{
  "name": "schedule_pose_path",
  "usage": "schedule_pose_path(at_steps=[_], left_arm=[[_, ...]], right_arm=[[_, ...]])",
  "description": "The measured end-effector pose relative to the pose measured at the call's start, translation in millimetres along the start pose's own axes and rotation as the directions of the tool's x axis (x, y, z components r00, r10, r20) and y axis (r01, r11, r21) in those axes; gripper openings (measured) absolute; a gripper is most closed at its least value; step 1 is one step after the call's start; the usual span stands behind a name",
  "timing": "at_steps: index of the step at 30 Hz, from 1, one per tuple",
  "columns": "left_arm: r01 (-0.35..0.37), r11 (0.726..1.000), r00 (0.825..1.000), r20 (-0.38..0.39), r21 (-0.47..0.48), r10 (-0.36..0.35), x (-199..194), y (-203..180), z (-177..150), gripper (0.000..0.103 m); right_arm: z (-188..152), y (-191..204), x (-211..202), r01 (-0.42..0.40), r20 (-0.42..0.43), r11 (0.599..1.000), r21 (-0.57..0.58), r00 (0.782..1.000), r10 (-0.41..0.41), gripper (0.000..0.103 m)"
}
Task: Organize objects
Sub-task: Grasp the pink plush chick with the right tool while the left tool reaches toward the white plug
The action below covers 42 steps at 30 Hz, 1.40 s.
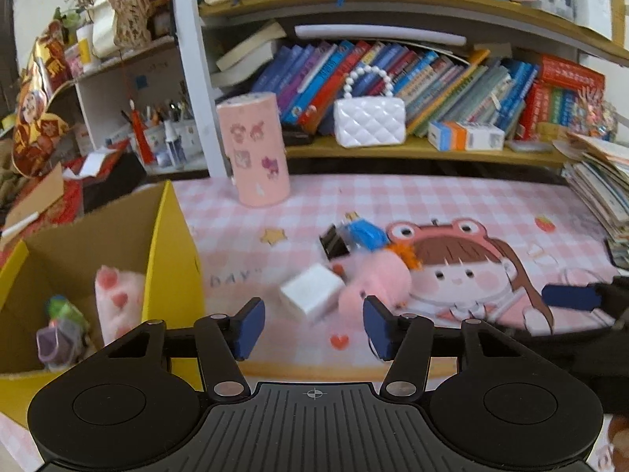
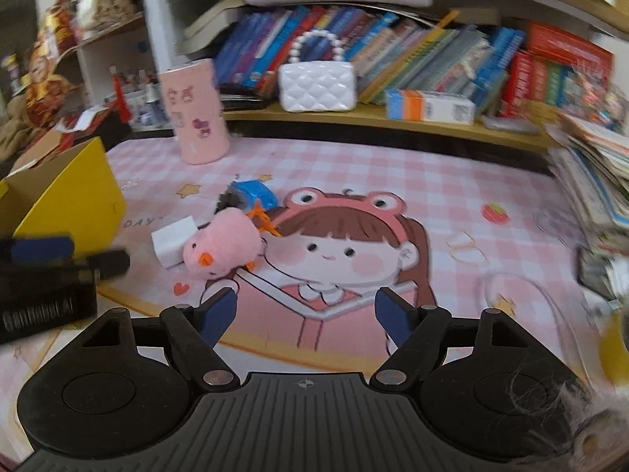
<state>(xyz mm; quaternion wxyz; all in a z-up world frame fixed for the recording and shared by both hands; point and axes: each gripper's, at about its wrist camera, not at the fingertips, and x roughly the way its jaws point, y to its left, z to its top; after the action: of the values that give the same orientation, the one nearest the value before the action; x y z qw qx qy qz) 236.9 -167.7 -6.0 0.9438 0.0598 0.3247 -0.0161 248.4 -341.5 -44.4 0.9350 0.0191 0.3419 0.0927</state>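
Note:
A small heap of toys lies mid-mat: a white cube [image 1: 312, 293], a pink plush duck [image 1: 373, 279], a blue toy [image 1: 367, 234] and a black piece [image 1: 334, 242]. My left gripper [image 1: 314, 326] is open just short of the cube, with nothing between its blue pads. The yellow cardboard box [image 1: 169, 259] at the left holds a pink paw plush [image 1: 118, 303] and a green-purple toy [image 1: 63, 330]. In the right wrist view my right gripper [image 2: 308, 314] stands open over the mat; the duck [image 2: 224, 246], cube [image 2: 173, 242] and blue toy [image 2: 253, 192] lie ahead to its left. The left gripper [image 2: 78, 255] shows at the left edge.
A pink cylinder tin [image 1: 257, 149] stands at the back of the checked pink mat [image 1: 432, 200]. Behind it is a bookshelf with a white quilted purse [image 1: 369, 122] and a small carton [image 1: 466, 135]. A leaning stack of books [image 1: 601, 192] borders the right side.

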Motion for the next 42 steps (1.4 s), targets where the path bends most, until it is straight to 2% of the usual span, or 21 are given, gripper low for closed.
schedule_pose_path(at_steps=[2, 4, 9, 16, 18, 19, 20, 22, 24, 29, 34, 37, 42], left_arm=[[-0.013, 1.000, 1.000, 0.002, -0.004, 0.013, 5, 1, 7, 0.055], [-0.025, 1.000, 1.000, 0.004, -0.006, 0.025, 8, 1, 12, 0.056], [-0.057, 0.998, 0.998, 0.006, -0.013, 0.057, 11, 4, 21, 0.058], [-0.100, 0.995, 0.995, 0.006, -0.022, 0.100, 7, 10, 27, 0.062], [-0.105, 0.994, 0.995, 0.004, -0.021, 0.105, 7, 11, 27, 0.062], [-0.105, 0.994, 0.994, 0.003, -0.019, 0.105, 7, 11, 26, 0.062], [-0.105, 0.994, 0.994, 0.003, -0.019, 0.105, 6, 11, 26, 0.062], [-0.103, 0.995, 0.995, 0.001, -0.018, 0.103, 7, 10, 26, 0.062], [-0.095, 0.995, 0.995, 0.001, -0.021, 0.096, 8, 8, 26, 0.062], [-0.065, 0.998, 0.998, 0.010, -0.021, 0.065, 11, 1, 27, 0.062], [-0.032, 0.999, 0.999, 0.004, -0.021, 0.032, 19, -7, 27, 0.062], [-0.027, 0.999, 1.000, -0.008, -0.026, 0.026, 27, -12, 25, 0.071], [-0.038, 0.999, 0.998, -0.061, -0.021, 0.036, 44, -19, 18, 0.072]], right_arm=[[3, -1, 12, -0.046, -0.007, 0.998, -0.041, 0.999, 0.045, 0.084], [7, 1, 23, -0.075, -0.008, 0.993, -0.089, 0.997, 0.075, 0.093], [14, 14, 56, -0.147, 0.003, 0.962, -0.230, 0.988, 0.152, 0.099], [24, 22, 96, -0.234, -0.036, 0.934, -0.272, 0.972, 0.233, 0.098], [26, 23, 103, -0.252, -0.046, 0.930, -0.267, 0.967, 0.249, 0.093], [27, 22, 105, -0.264, -0.049, 0.928, -0.261, 0.964, 0.261, 0.083], [28, 21, 106, -0.274, -0.050, 0.928, -0.253, 0.962, 0.270, 0.082], [29, 21, 102, -0.269, -0.029, 0.929, -0.253, 0.962, 0.271, 0.068], [31, 19, 98, -0.268, -0.032, 0.933, -0.242, 0.963, 0.268, 0.061], [29, 0, 77, -0.218, -0.009, 0.963, -0.158, 0.976, 0.219, 0.060], [24, -23, 46, -0.135, 0.040, 0.986, -0.095, 0.989, 0.139, 0.060], [22, -33, 31, -0.096, 0.047, 0.994, -0.055, 0.994, 0.099, 0.060], [20, -40, 10, -0.068, 0.065, 0.997, -0.026, 0.995, 0.069, 0.060]])
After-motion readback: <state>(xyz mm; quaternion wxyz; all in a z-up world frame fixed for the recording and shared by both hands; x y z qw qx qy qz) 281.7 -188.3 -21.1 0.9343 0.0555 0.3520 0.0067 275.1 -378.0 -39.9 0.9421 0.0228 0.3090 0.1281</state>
